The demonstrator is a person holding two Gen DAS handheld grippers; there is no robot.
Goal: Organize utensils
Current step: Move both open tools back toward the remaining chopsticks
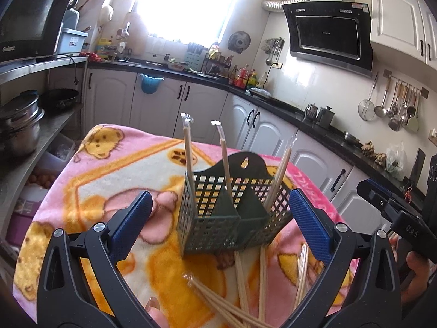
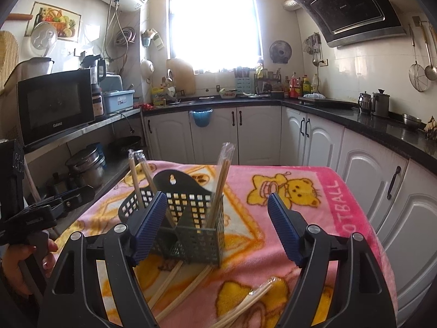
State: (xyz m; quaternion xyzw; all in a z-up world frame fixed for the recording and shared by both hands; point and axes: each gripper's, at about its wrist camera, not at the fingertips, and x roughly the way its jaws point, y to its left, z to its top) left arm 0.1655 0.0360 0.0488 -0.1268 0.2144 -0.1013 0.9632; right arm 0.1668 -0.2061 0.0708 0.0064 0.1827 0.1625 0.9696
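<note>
Nearest the cameras, several wrapped chopsticks (image 2: 179,291) are left lying loose on the blanket-covered tabletop (image 2: 314,218), while both the left hand-held gripper (image 1: 218,218) and the right hand-held gripper (image 2: 217,227) are held with jaws apart and nothing between the pads. Just beyond, three pairs are already stood upright in the green holder (image 1: 232,213), so the sorting is judged partly done. Next, one loose pair must be straddled, clamped and lifted into a compartment without the holder being tipped.
</note>
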